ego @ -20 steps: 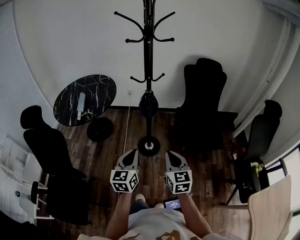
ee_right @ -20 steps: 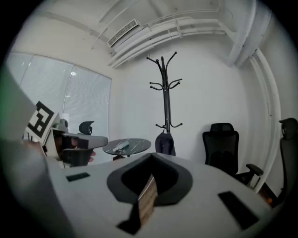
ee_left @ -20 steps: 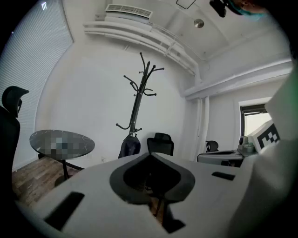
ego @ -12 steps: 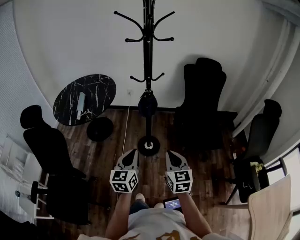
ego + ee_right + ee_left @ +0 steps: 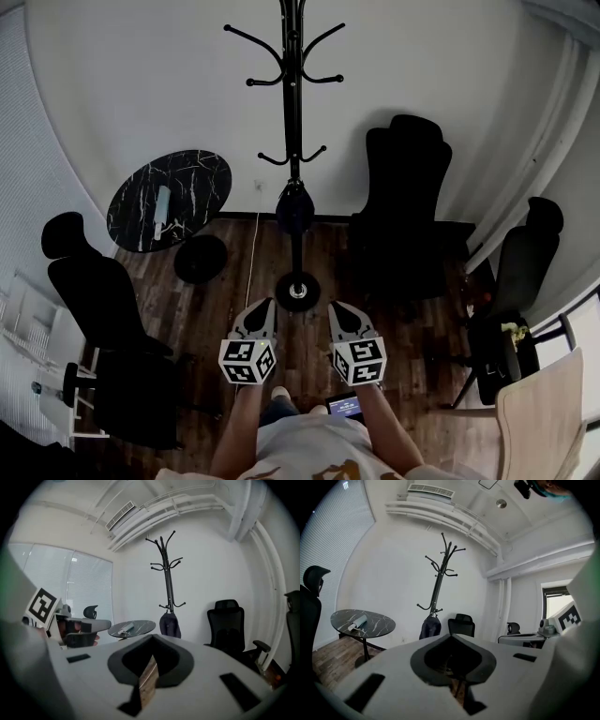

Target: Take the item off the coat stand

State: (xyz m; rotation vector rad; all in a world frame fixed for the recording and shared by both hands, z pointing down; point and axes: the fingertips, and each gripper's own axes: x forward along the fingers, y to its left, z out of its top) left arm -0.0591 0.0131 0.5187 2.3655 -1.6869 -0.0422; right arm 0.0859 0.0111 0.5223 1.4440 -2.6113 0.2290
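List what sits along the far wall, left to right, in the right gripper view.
White slatted window blinds → round black marble-top table → dark bag hanging low on the black metal coat stand → black high-back office chair.
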